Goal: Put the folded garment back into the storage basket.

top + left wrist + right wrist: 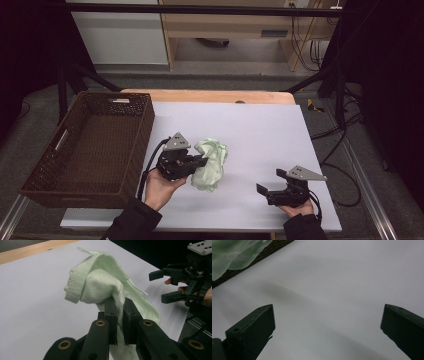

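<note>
At the far left, the brown wicker basket (pixel 95 145) sat on the table's left edge, tilted a little over it, with nothing visible inside. Just right of the basket, your left gripper (pixel 200 161) had its jaws pinched narrow on the pale green cloth (pixel 212 162), gathering a fold of it between the pads. In the left gripper view that cloth (pixel 100 285) bunched up above the jaws and hung down below them, raised off the white table cover (pixel 260 130) at the grip while its lower part drooped toward the surface. Well to the right, near the front edge, your right gripper (pixel 272 182) stood with its jaws wide apart and nothing between them, over bare white cover, pointing left toward the cloth.
</note>
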The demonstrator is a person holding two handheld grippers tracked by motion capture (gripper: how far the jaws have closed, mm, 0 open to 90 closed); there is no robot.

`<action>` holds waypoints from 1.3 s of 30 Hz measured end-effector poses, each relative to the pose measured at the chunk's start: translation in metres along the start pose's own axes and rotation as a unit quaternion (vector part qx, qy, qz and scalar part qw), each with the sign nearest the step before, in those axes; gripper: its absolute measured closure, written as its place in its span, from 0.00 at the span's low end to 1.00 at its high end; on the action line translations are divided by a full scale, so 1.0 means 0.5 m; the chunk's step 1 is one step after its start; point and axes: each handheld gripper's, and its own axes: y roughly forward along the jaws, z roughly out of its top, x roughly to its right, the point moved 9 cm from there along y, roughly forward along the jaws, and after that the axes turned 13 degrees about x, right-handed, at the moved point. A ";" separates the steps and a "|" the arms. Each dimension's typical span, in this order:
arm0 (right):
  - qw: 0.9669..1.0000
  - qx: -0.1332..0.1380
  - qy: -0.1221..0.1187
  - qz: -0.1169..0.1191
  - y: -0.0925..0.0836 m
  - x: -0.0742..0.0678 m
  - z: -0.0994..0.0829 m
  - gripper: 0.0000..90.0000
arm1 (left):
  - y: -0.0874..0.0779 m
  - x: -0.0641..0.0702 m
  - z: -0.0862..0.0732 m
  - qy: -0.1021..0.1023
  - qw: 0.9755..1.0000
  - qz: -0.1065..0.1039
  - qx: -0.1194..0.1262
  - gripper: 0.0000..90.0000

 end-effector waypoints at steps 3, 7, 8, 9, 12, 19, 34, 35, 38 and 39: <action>1.000 0.001 0.000 0.000 0.000 0.000 0.000 0.00 | -0.008 -0.004 0.006 0.003 1.000 0.003 0.000 0.92; 1.000 0.000 0.000 0.000 0.000 0.000 0.000 0.00 | -0.017 -0.011 0.012 0.004 1.000 0.006 0.001 0.92; 1.000 0.000 0.000 0.000 0.000 0.000 0.000 0.00 | -0.020 -0.013 0.013 0.003 1.000 0.007 0.000 0.92; 1.000 0.001 0.000 -0.001 0.000 0.000 0.000 0.00 | -0.022 -0.015 0.014 0.004 1.000 0.007 0.000 0.92; 1.000 0.001 0.002 -0.001 0.000 0.000 0.001 0.00 | -0.029 -0.019 0.017 0.002 1.000 0.008 0.002 0.92; 1.000 0.001 0.000 -0.001 0.000 0.000 0.001 0.00 | -0.046 -0.031 0.025 -0.001 1.000 0.010 0.006 0.92; 1.000 0.000 0.000 0.000 0.000 0.000 0.000 0.00 | -0.085 -0.056 0.038 0.001 1.000 0.018 0.008 0.92; 1.000 0.000 0.000 0.000 0.000 0.000 0.000 0.00 | -0.089 -0.059 0.039 0.001 1.000 0.019 0.009 0.92; 1.000 0.000 0.000 -0.001 0.000 0.000 0.000 0.00 | -0.099 -0.066 0.041 -0.002 1.000 0.021 0.012 0.92; 1.000 0.000 0.000 0.000 0.000 0.000 0.000 0.00 | -0.102 -0.068 0.042 -0.002 1.000 0.022 0.012 0.92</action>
